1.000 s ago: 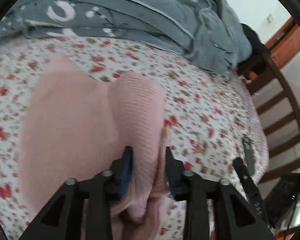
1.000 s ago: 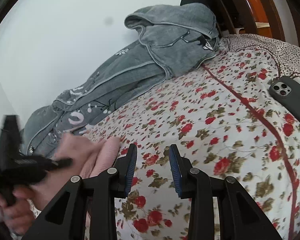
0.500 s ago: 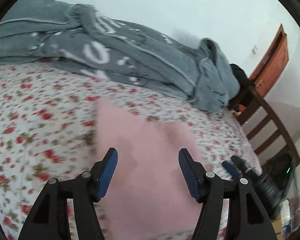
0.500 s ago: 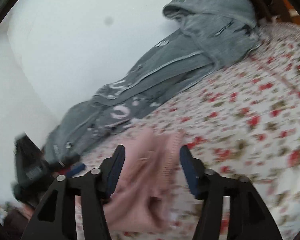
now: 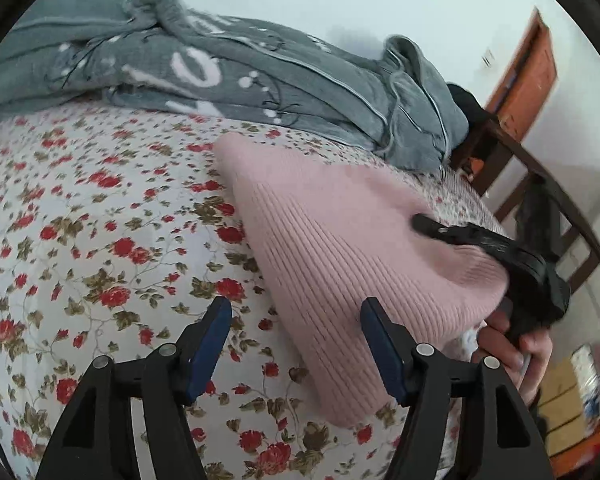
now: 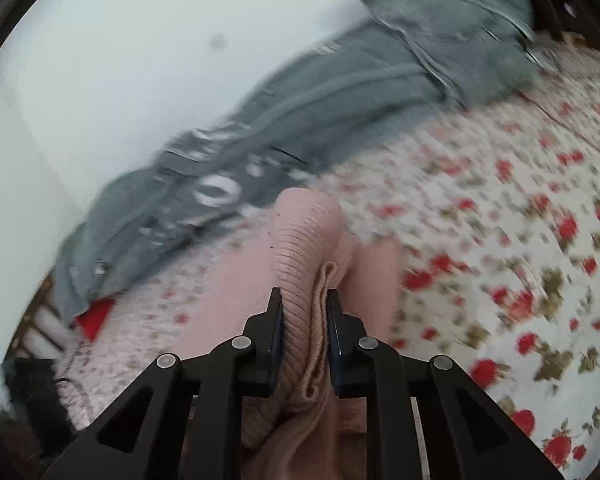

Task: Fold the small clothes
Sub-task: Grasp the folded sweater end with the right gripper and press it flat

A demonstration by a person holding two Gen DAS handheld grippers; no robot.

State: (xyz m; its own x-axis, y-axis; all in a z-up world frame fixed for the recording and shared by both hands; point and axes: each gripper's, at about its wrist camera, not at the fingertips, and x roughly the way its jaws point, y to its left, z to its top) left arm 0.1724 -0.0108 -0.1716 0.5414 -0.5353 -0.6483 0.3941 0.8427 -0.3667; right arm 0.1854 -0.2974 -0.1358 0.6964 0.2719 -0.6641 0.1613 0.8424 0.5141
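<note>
My right tongs [image 6: 303, 312] are closing, pinching the pink ribbed knit [image 6: 300, 240]. My left tongs [image 5: 296, 344] are opening, spread over the floral bedsheet [image 5: 100, 240]; the grey blanket's [image 5: 220, 60] white lettering is unreadable.

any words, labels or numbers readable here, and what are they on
Grey blanket: large white letters, partly folded under; only "e" or "o" shapes show, no whole word readable.
Right wrist view: the same print is blurred, unreadable.
Pink knit garment, floral bedsheet: no text.

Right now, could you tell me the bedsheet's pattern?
The bedsheet: white with red flowers; clearest in the left wrist view.
</note>
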